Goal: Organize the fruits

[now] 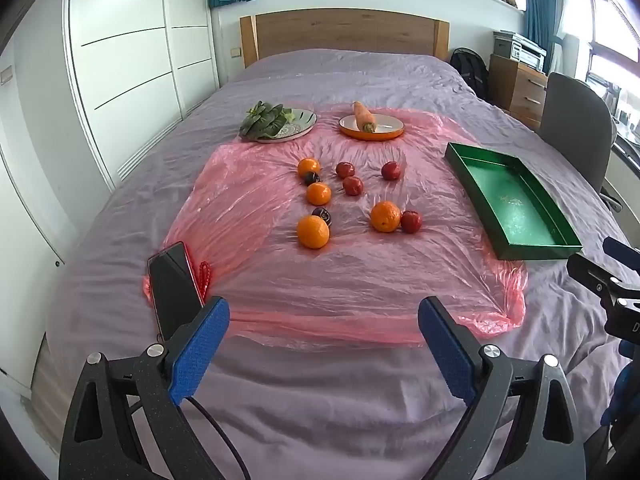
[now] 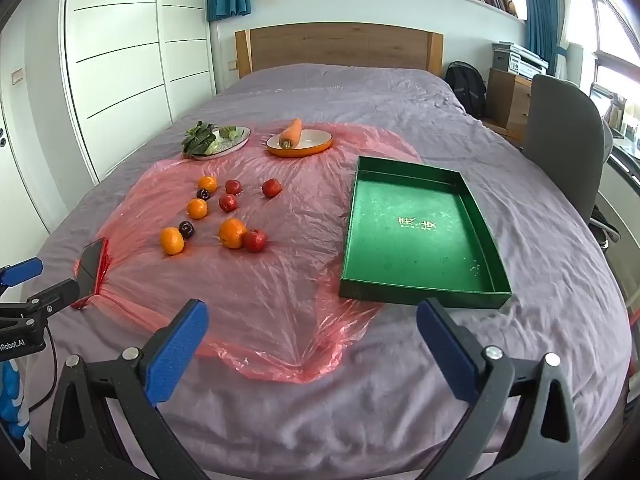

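Several oranges, red apples and two dark plums lie loose on a pink plastic sheet on the bed. The fruit also shows in the right wrist view, with an orange beside an apple. An empty green tray stands to their right; it also shows in the left wrist view. My left gripper is open and empty, near the bed's front edge. My right gripper is open and empty, in front of the tray.
A plate of leafy greens and an orange plate with a carrot sit behind the fruit. A phone lies at the sheet's left corner. A grey chair stands right of the bed, white wardrobes on the left.
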`<action>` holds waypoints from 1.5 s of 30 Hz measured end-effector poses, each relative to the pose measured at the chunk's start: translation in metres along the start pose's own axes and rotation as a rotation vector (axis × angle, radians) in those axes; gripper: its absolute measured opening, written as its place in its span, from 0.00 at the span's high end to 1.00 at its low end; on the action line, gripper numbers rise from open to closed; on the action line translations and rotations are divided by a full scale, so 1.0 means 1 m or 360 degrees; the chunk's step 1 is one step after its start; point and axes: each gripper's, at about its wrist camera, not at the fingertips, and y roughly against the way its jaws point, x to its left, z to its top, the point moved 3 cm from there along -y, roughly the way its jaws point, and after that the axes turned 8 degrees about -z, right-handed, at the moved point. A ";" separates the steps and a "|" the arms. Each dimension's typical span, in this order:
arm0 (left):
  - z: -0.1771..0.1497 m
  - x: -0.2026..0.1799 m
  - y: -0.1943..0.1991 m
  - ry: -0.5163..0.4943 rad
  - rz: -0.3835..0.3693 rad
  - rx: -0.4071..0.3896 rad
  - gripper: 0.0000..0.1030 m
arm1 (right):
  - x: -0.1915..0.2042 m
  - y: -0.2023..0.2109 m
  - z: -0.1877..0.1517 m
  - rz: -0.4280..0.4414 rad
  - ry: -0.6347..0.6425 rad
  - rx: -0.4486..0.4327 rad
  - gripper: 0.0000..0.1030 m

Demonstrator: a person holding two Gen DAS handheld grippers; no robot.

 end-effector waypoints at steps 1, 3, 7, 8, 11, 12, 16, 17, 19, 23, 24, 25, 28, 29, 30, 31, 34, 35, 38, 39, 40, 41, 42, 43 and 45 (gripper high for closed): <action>0.000 -0.001 0.000 -0.0007 0.0004 0.0000 0.10 | 0.000 0.000 0.000 -0.0006 0.0005 -0.0001 0.00; 0.000 -0.001 -0.001 -0.0010 0.0003 -0.0006 0.10 | 0.000 0.001 0.000 -0.0010 0.0005 -0.0001 0.00; 0.002 -0.003 -0.005 -0.0028 0.0006 -0.0005 0.10 | 0.001 0.002 0.000 -0.0012 -0.0004 -0.0001 0.00; 0.003 0.001 0.001 0.0007 -0.0006 -0.0015 0.10 | 0.000 0.001 0.000 0.0000 0.0001 -0.0001 0.00; 0.003 0.003 0.003 0.0010 0.0000 -0.0017 0.10 | 0.000 0.001 -0.001 0.0002 -0.0002 -0.0001 0.00; 0.003 0.004 0.003 0.0010 0.0001 -0.0016 0.10 | 0.000 0.001 -0.001 0.0001 -0.0002 0.0001 0.00; 0.003 0.001 0.000 0.0001 0.0014 -0.0018 0.10 | 0.000 0.001 -0.001 0.0003 -0.0002 0.0001 0.00; 0.003 0.002 0.000 0.0003 0.0016 -0.0015 0.10 | 0.000 0.001 -0.001 0.0003 -0.0001 0.0002 0.00; 0.001 0.001 -0.002 0.0006 0.0021 -0.0012 0.10 | 0.007 0.002 -0.002 0.0002 -0.0001 0.0002 0.00; 0.000 0.004 -0.005 0.0004 0.0028 -0.0004 0.10 | 0.005 0.002 -0.002 0.0003 -0.0001 0.0002 0.00; 0.000 0.004 -0.005 0.0004 0.0029 -0.0005 0.10 | 0.005 0.001 -0.003 0.0002 0.0000 0.0003 0.00; 0.000 0.003 -0.005 0.0000 0.0032 -0.0008 0.10 | 0.004 0.001 -0.003 0.0002 0.0000 0.0003 0.00; 0.000 0.005 -0.006 -0.0008 0.0021 -0.0008 0.10 | 0.004 0.000 -0.004 0.0004 0.0001 0.0007 0.00; 0.000 0.004 -0.006 -0.0010 0.0022 -0.0008 0.10 | 0.005 0.000 -0.004 0.0004 0.0002 0.0007 0.00; 0.000 0.004 -0.006 -0.0011 0.0024 -0.0008 0.10 | 0.006 0.001 -0.005 0.0003 0.0003 0.0008 0.00; -0.001 0.004 -0.006 -0.0012 0.0027 -0.0009 0.10 | 0.006 0.000 -0.005 0.0004 0.0003 0.0008 0.00; -0.001 0.004 -0.006 -0.0012 0.0027 -0.0006 0.10 | 0.007 0.000 -0.005 0.0002 0.0005 0.0008 0.00; -0.001 0.004 -0.006 -0.0012 0.0023 -0.0007 0.10 | 0.007 0.000 -0.005 0.0002 0.0004 0.0008 0.00; -0.001 0.004 -0.008 -0.0011 0.0023 0.0002 0.10 | 0.007 0.000 -0.004 0.0000 0.0005 0.0010 0.00; -0.001 0.001 -0.008 -0.0015 0.0025 0.0007 0.10 | 0.008 0.001 -0.004 -0.0001 0.0005 0.0011 0.00; -0.001 0.002 -0.009 -0.0015 0.0028 0.0009 0.10 | 0.008 0.001 -0.003 -0.0001 0.0006 0.0012 0.00; -0.001 0.001 -0.010 -0.0018 0.0031 0.0009 0.10 | 0.008 0.001 -0.003 -0.0003 0.0005 0.0012 0.00; -0.001 0.001 -0.010 -0.0022 0.0032 0.0011 0.10 | 0.008 0.000 -0.004 -0.0003 0.0004 0.0010 0.00; -0.001 0.001 -0.010 -0.0020 0.0030 0.0010 0.10 | 0.009 -0.001 -0.005 -0.0005 0.0003 0.0011 0.00; -0.002 0.001 -0.010 -0.0020 0.0031 0.0010 0.10 | 0.003 -0.005 -0.007 -0.0001 0.0000 0.0015 0.00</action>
